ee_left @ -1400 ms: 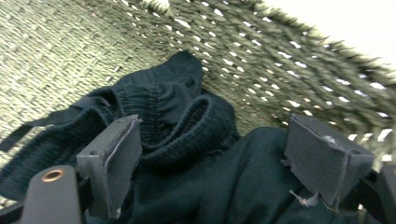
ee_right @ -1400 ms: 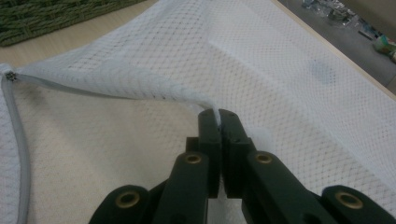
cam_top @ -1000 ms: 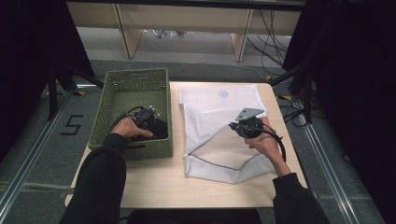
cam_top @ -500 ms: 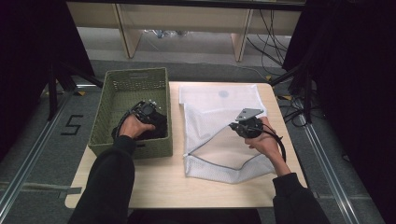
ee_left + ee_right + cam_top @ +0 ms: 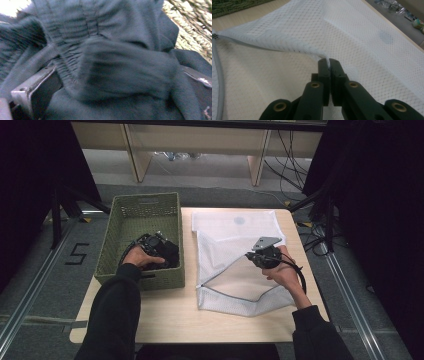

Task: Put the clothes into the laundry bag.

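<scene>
Left gripper (image 5: pixel 162 249): jaws apart, just been opening, dark garment (image 5: pixel 105 65) bunched between them, inside green basket (image 5: pixel 125 217).
Right gripper (image 5: pixel 329 65): clamped on mesh bag (image 5: pixel 362 37) edge, holding it lifted open.
Writing: "5" (image 5: pixel 77 254) on floor.

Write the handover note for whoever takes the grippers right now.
Left gripper: down in the green basket, jaws wide around the dark garment, having just closed partway and reopened; no firm grip shown.
Right gripper: shut on the upper edge of the white mesh bag, holding its mouth lifted open.
Done: bag unzipped and open.
Left: grip the garment, carry it into the bag.
</scene>
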`<state>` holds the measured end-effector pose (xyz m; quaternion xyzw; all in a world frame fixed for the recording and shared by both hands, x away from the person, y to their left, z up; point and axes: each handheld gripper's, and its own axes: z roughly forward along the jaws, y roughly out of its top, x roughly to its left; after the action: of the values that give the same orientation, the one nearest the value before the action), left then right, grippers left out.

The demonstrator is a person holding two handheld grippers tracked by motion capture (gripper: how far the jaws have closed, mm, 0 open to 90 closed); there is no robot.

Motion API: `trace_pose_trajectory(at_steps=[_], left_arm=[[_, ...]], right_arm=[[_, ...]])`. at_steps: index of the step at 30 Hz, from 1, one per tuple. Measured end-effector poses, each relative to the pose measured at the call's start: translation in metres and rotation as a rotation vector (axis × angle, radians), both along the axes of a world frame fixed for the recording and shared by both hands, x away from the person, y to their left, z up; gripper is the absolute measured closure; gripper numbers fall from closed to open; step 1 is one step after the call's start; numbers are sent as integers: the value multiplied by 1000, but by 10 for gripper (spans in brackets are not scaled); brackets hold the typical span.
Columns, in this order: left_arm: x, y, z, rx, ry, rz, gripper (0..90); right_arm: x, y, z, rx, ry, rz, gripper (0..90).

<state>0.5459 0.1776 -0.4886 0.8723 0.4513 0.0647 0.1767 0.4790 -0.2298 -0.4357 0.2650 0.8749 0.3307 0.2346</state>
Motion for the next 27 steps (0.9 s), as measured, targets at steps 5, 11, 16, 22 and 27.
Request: trace_pose_trajectory(at_steps=[5, 11, 16, 22, 27], left_arm=[[0, 1, 4, -37, 19, 55, 148], [-1, 12, 9, -46, -48, -10, 471], [-5, 17, 13, -73, -70, -12, 560], [-6, 21, 27, -82, -142, -19, 664], [-9, 38, 45, -184, -223, 62, 687]], right_arm=[[1, -2, 1, -3, 0, 3, 896], [0, -1, 2, 7, -1, -1, 896], [1, -2, 1, 9, 6, -7, 895], [2, -3, 1, 4, 6, 3, 895], [2, -4, 2, 14, 5, -7, 896]])
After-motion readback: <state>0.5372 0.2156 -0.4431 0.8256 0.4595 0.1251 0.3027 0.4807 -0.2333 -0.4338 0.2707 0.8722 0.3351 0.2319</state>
